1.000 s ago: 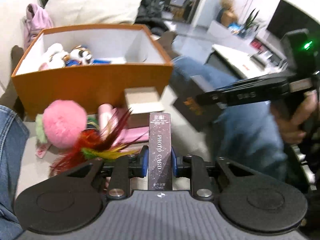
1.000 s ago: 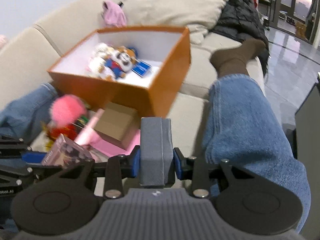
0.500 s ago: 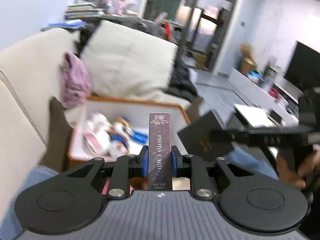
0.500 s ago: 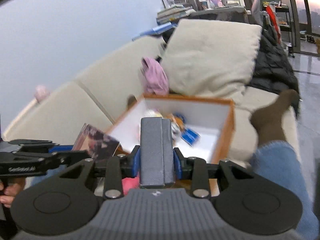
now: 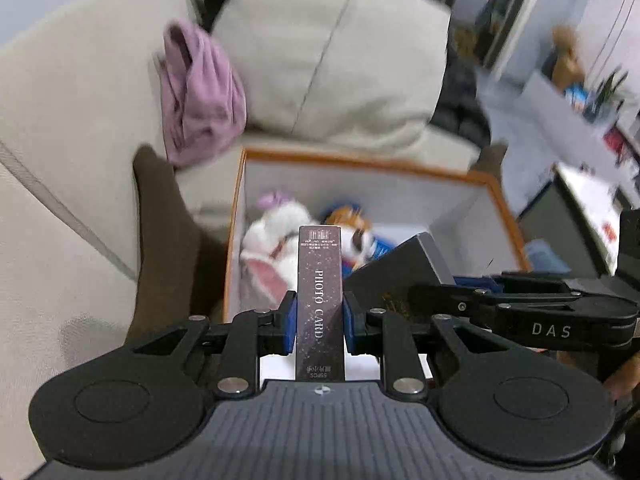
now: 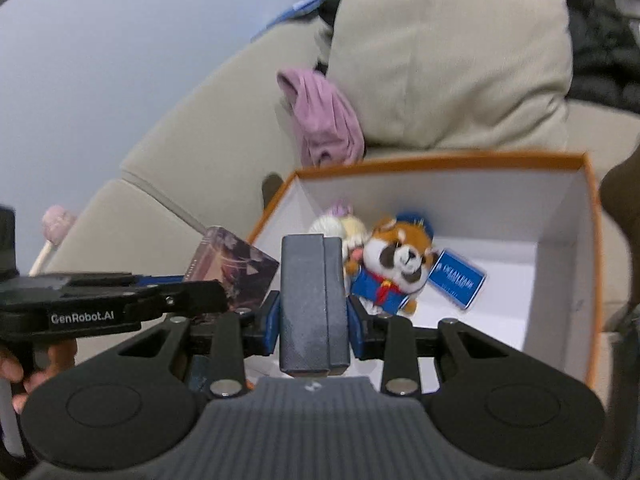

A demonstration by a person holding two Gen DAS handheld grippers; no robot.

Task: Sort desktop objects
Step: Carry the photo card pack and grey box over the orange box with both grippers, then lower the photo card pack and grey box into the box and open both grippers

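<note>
My left gripper (image 5: 319, 320) is shut on a dark photo card box (image 5: 320, 300), held upright over the near left edge of the orange box (image 5: 360, 158). In the right wrist view my right gripper (image 6: 313, 320) is shut on a dark grey box (image 6: 313, 304) above the orange box (image 6: 592, 240). Inside the white-lined orange box lie a white plush bunny (image 5: 272, 240), a red panda plush (image 6: 400, 264) in blue uniform and a blue card (image 6: 456, 278). Each gripper shows in the other's view: the right gripper (image 5: 452, 292) with its grey box (image 5: 404, 268), the left gripper (image 6: 224, 286) with the photo card box (image 6: 236, 268).
The orange box sits on a beige sofa (image 5: 60, 120) with a large cushion (image 5: 340, 48) and a purple cloth (image 5: 200, 92) behind it. A leg in a brown sock (image 5: 160, 220) lies left of the box. A hand (image 6: 16, 364) holds the left gripper's handle.
Both grippers rose from the pile of loose items and moved forward over the orange box, each keeping its box. The pink pompom and feathers have dropped out of view.
</note>
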